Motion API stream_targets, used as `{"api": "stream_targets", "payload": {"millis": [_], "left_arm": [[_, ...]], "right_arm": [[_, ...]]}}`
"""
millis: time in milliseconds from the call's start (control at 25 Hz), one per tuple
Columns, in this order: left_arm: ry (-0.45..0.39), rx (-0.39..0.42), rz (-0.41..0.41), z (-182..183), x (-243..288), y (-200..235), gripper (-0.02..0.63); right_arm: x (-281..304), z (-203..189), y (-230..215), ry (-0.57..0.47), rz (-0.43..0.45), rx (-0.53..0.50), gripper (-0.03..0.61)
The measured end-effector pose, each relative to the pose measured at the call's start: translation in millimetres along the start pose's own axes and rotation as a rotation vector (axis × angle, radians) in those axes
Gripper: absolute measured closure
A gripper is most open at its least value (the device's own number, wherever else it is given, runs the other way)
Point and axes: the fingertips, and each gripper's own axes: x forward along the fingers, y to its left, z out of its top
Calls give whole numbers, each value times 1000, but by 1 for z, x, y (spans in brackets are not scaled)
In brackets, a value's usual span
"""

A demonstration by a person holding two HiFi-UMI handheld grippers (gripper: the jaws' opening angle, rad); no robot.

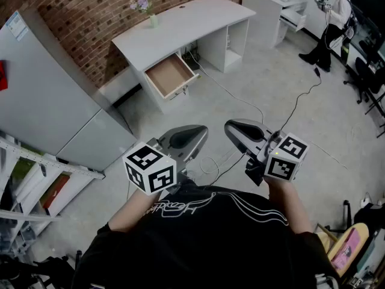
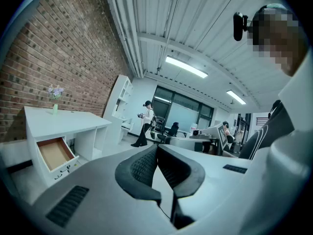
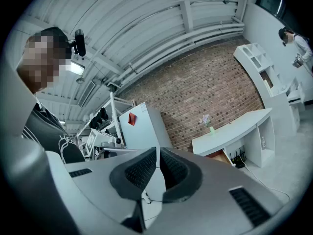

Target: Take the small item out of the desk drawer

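Drawer (image 1: 171, 75) is pulled out of the white table (image 1: 192, 18), and the head view shows its brown inside. From this far off I can't tell whether the small item is lying in it, it's just too small to make out. The table stands against the brick wall (image 1: 90, 11). There's a little vase of flowers (image 1: 146, 8) on its top, at the same end as the drawer. A cable (image 1: 240, 101) snakes across the floor (image 1: 271, 83) from under the table toward my end.

My left tool (image 2: 157, 151) is clenched, pads pressed together with nothing between them. Same deal with my right tool (image 3: 157, 154), jaws together and not gripping anything. Both hang side by side over the floor, close in front of the black shirt (image 1: 210, 233) and well apart from the table, noses aimed roughly its way. The left marker cube (image 1: 150, 168) and right marker cube (image 1: 286, 157) sit at the near ends.

Further out, a big grey cabinet (image 1: 54, 101) stands left of the table along the same wall. A metal rack (image 1: 36, 179) sits in the lower left corner. Another person (image 1: 334, 23) stands way over at the far right, next to a white shelf unit (image 1: 283, 11).
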Motion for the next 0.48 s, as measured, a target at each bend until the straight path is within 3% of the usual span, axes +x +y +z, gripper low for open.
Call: {"api": "stream_targets", "payload": {"millis": [480], "left_arm": [[27, -30, -10, -15, 8, -6, 592]], "right_arm": [[-17, -15, -9, -3, -51, 51, 525]]}}
